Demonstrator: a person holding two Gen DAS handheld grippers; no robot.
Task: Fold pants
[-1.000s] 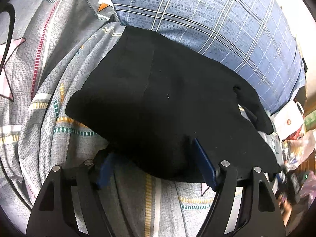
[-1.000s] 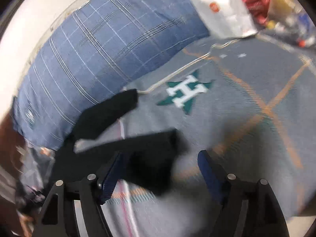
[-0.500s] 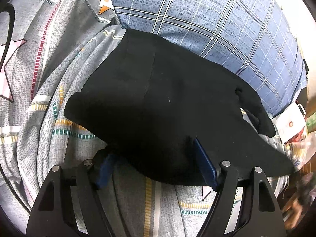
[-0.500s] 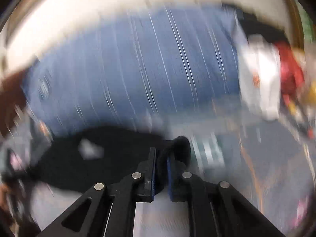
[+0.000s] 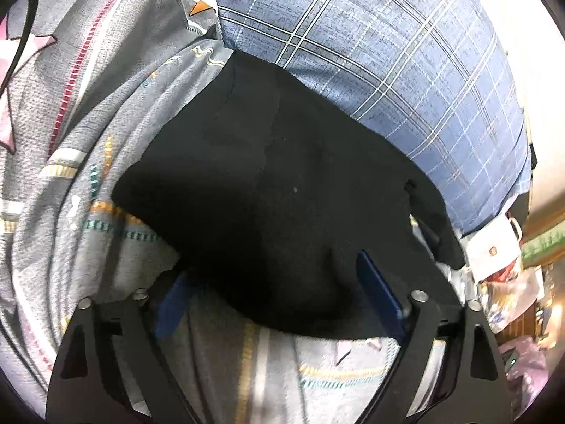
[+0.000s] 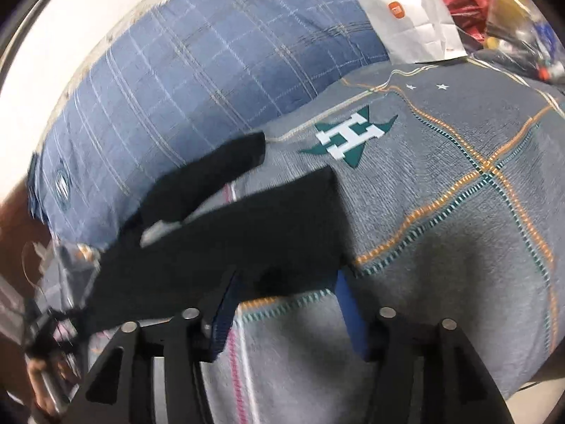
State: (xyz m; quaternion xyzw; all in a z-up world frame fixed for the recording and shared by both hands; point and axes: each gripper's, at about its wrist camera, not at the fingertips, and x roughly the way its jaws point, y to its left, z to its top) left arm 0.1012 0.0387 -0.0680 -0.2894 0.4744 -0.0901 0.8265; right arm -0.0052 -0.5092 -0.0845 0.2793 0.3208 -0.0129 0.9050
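Straddling the near hem of the black pants (image 5: 282,212), the left gripper (image 5: 279,296) has its jaws spread wide, one blue pad on each side of a bulge of cloth, nothing pinched. The right gripper (image 6: 286,304) is likewise spread, its pads at the near edge of one trouser leg (image 6: 247,233) without closing on it.

From there outward, the pants lie on the grey patterned bedspread (image 6: 441,229), their far edge riding up against the blue plaid pillow (image 5: 388,70). The second leg (image 6: 212,173) angles off toward that pillow, apart from the first, with bedspread showing between them. Beyond the pillow's end a white paper bag (image 6: 409,17) stands among clutter.

As for progress, I'd say little is done: the legs are not yet stacked, no tidy crease shows, and the cloth is rumpled. Bringing one leg over the other and then halving the length seems to be what is left.

Both tools are held low, tilted down toward the bed, the left near the waist end and the right at the leg end.
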